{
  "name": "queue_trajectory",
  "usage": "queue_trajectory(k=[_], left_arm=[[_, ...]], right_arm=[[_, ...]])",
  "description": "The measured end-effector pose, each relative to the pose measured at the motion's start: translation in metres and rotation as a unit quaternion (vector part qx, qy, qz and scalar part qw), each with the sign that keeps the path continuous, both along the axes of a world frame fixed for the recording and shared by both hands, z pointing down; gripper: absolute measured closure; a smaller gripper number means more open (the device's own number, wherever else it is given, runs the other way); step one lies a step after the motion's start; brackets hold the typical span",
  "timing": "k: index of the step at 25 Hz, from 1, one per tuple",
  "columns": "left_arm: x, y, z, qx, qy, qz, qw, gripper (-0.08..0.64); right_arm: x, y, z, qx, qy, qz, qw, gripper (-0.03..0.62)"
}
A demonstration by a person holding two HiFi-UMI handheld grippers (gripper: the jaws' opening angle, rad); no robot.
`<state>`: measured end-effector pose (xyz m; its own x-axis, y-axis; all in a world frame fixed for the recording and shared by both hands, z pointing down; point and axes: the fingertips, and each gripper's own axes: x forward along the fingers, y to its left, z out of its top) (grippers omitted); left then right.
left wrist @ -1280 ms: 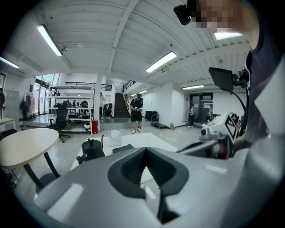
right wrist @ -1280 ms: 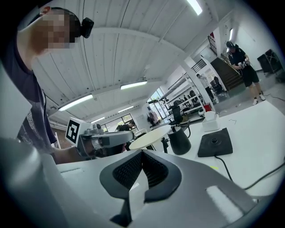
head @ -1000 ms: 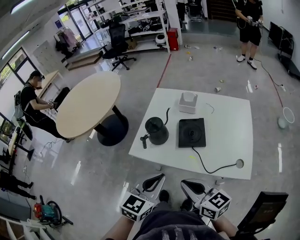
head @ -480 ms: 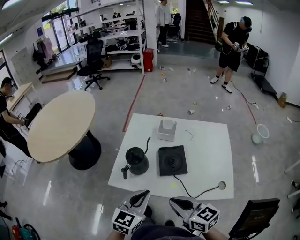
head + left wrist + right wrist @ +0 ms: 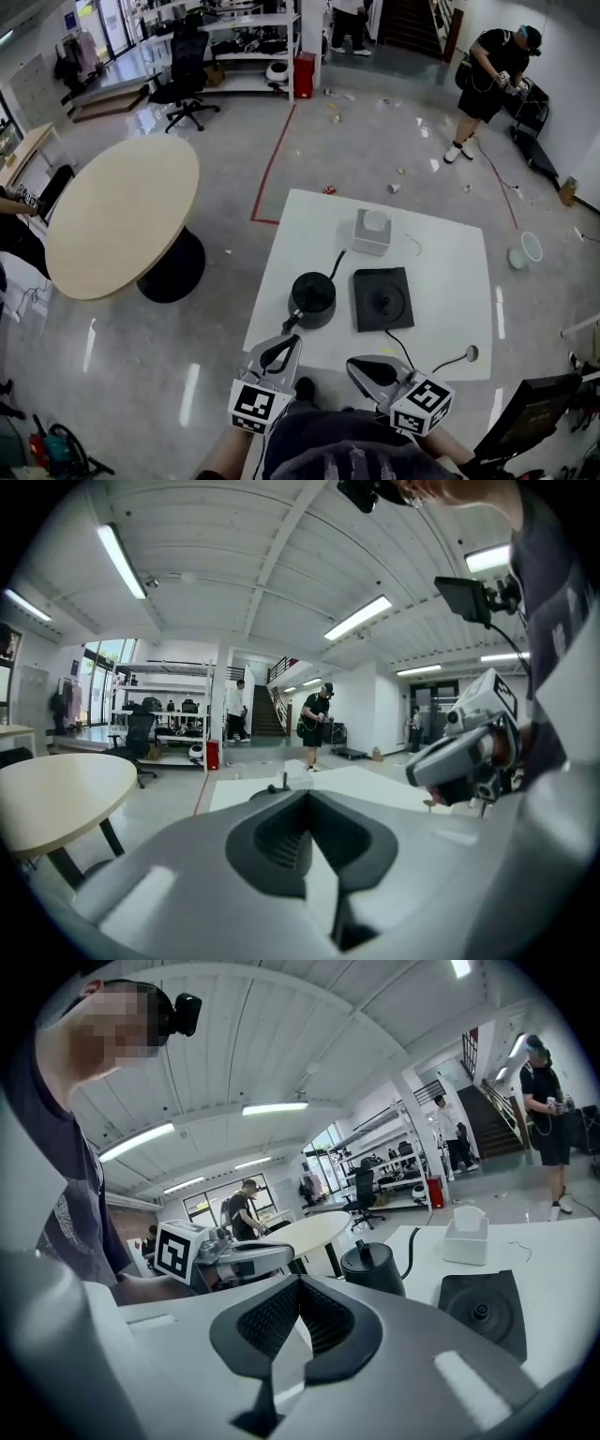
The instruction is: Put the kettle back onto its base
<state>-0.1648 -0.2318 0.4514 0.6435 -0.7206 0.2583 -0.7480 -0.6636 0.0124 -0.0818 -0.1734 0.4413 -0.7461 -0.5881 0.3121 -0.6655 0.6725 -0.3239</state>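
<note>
A black gooseneck kettle (image 5: 313, 298) stands on the white table (image 5: 441, 281), just left of its flat black base (image 5: 382, 299). Both grippers hover side by side at the table's near edge, a short way from the kettle. My left gripper (image 5: 279, 354) is shut and empty, in line with the kettle's handle. My right gripper (image 5: 370, 370) is also shut and empty, in front of the base. In the right gripper view the kettle (image 5: 373, 1267) and base (image 5: 480, 1310) lie ahead of the jaws (image 5: 298, 1283). The left gripper view (image 5: 307, 799) shows only the kettle's lid knob (image 5: 284, 780).
A white box (image 5: 372, 231) sits behind the base. The base's cord (image 5: 422, 361) runs to a hole (image 5: 472, 353) near the table's front right. A round beige table (image 5: 122, 211) stands to the left. A person (image 5: 497, 75) stands far back right.
The white table has come nearer, and both grippers have moved forward to its near edge. Kettle and base have stayed where they were.
</note>
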Motion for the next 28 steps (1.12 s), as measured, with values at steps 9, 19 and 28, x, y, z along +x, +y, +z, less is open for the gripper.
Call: queue_trajectory(k=[9, 19, 28], left_arm=[[-0.032, -0.023, 0.047, -0.067, -0.066, 0.027, 0.9952, 0.265], [-0.016, -0.060, 0.127, -0.110, -0.142, 0.028, 0.9833, 0.295], [-0.004, -0.063, 0.135, -0.128, -0.145, 0.048, 0.9799, 0.443]], right_arm=[[-0.032, -0.019, -0.004, -0.027, 0.014, 0.008, 0.999, 0.591], [-0.026, -0.040, -0.005, -0.027, 0.008, 0.006, 1.000, 0.591], [0.013, -0.055, 0.004, -0.039, -0.018, 0.038, 0.998, 0.591]])
